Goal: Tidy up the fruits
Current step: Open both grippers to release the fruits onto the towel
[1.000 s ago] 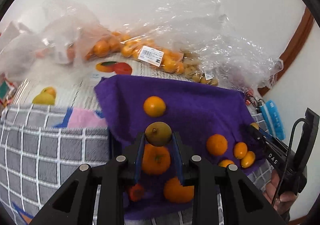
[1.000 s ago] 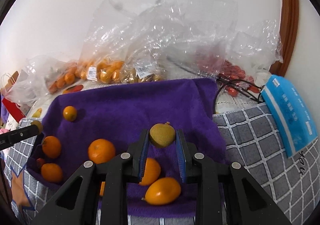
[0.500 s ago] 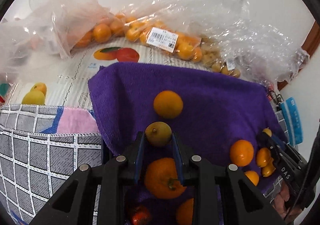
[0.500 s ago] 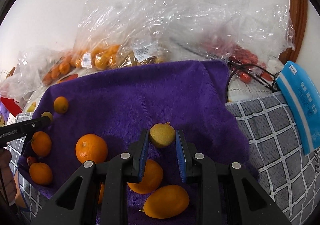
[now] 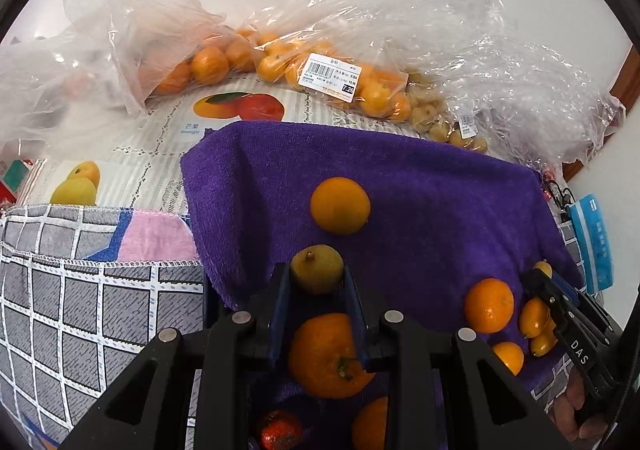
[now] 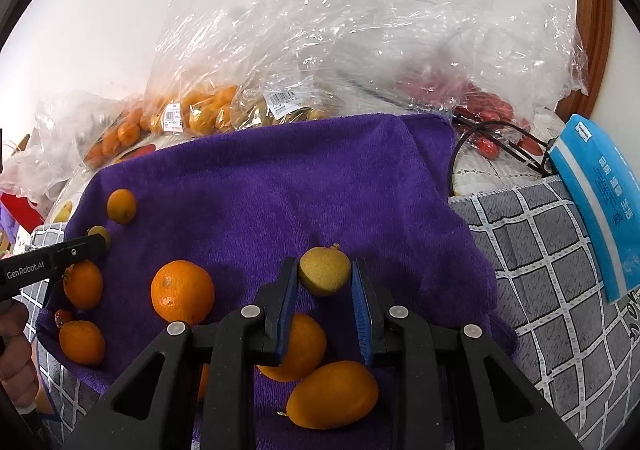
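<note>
Purple towel (image 5: 420, 202) covers the surface, clear bags of fruit (image 5: 332, 74) heaped behind it. Left hand-held gripper (image 5: 317, 282) stays clamped on a small yellow-green fruit (image 5: 316, 268); compared with a second ago, the lone orange (image 5: 340, 205) ahead of it sits closer. Right hand-held gripper (image 6: 325, 280) likewise keeps pinching a second yellow-green fruit (image 6: 325, 270). Its view shows one large orange (image 6: 182, 292) just left of the fingers and two smaller orange fruits (image 6: 332, 394) beneath them.

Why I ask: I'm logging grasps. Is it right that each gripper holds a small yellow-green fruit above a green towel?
Not quite: the towel is purple, as both wrist views show. The left gripper and right gripper do each hold a small yellow-green fruit.
</note>
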Tool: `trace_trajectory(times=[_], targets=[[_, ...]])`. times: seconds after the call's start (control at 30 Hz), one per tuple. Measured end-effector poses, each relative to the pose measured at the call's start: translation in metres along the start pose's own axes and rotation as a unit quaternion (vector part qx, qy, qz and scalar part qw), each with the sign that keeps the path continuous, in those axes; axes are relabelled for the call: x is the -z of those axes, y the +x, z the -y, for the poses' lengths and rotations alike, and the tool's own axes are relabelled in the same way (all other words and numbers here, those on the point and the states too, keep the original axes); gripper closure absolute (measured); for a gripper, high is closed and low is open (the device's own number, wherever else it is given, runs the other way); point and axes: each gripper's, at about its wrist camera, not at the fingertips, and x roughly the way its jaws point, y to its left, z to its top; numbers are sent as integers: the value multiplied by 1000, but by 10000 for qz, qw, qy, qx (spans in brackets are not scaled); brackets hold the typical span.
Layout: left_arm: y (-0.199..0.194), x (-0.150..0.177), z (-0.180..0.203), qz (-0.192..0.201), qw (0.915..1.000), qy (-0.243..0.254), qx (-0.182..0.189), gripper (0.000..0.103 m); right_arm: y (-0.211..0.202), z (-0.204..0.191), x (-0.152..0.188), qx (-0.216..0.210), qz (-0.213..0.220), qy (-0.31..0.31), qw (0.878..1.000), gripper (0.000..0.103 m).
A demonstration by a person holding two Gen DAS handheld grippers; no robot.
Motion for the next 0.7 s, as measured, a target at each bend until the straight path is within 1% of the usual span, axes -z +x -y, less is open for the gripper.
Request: trace_trajectory(times=[0.17, 0.23, 0.3, 0.37, 0.5, 0.57, 0.63, 0.7], targets=[[-5, 3, 2, 37, 10000, 27, -85, 75, -4, -3, 1, 12, -20, -58, 10000, 76], [-10, 4, 2, 53, 9999, 37, -95, 74, -6, -4, 1, 32, -40, -59, 10000, 72], [-18, 5, 3, 120, 9999, 83, -80, 71, -10, -5, 0, 91, -36, -41, 9999, 71], [-30, 8, 5, 233, 9995, 183, -131, 57, -20, -6, -2, 145, 45, -11, 9999, 70], [-56, 18, 9, 427, 9985, 313, -154, 50, -47, -11, -4, 163, 207, 84, 9996, 61], [-74, 26, 11, 537, 9979, 343, -125, 43, -63, -15, -3, 168, 257, 110, 9995, 59], [-89, 34, 12, 628, 9973, 366, -139, 38, -84, -21, -1, 233, 308, 104, 9992, 53], [-109, 44, 12, 736, 9967, 315, -142, 34, -103, -26, 3, 184, 347, 77, 9992, 48]])
